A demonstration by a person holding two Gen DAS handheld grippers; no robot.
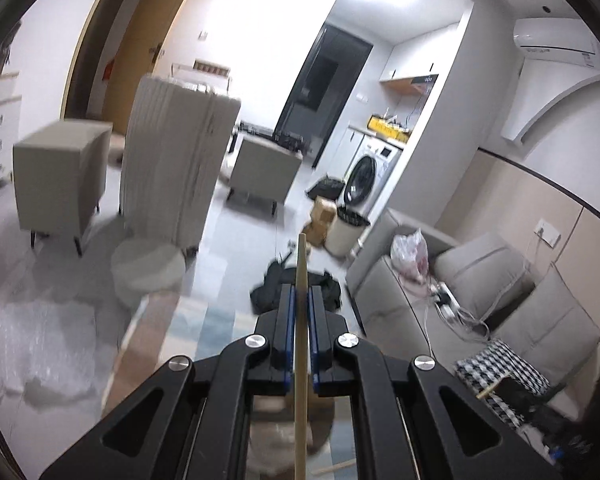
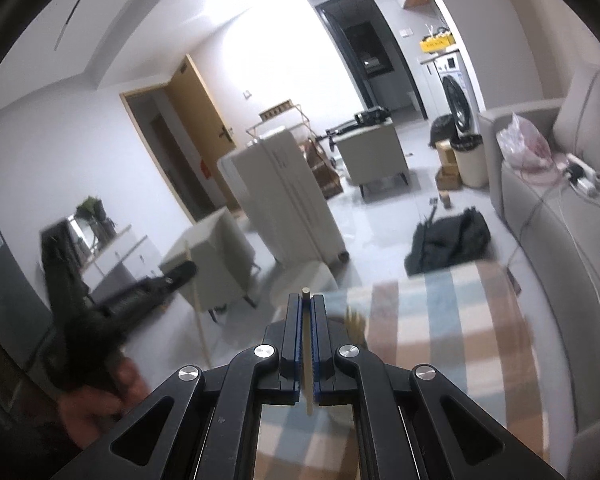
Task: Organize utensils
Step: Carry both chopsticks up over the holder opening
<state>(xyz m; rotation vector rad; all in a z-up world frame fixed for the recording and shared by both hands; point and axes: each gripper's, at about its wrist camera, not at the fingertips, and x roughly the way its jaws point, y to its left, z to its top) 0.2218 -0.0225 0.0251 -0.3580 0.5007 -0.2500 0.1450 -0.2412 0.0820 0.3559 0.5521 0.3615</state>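
Both tools, left [image 1: 301, 292] and right [image 2: 306, 300], each clamp a chopstick [image 1: 300, 320].

Black tongs [image 1: 302, 292], blue-edged pads, silver screws, angular cut-out linkages, seemingly matte

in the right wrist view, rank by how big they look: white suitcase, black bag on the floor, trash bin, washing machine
1. white suitcase
2. black bag
3. trash bin and washing machine look about alike; both stand farther from the camera, so true size is unsure.

Left tongs [image 1: 302, 292] clamped shut; right tongs [image 2: 306, 300] likewise, both angled slightly downward.
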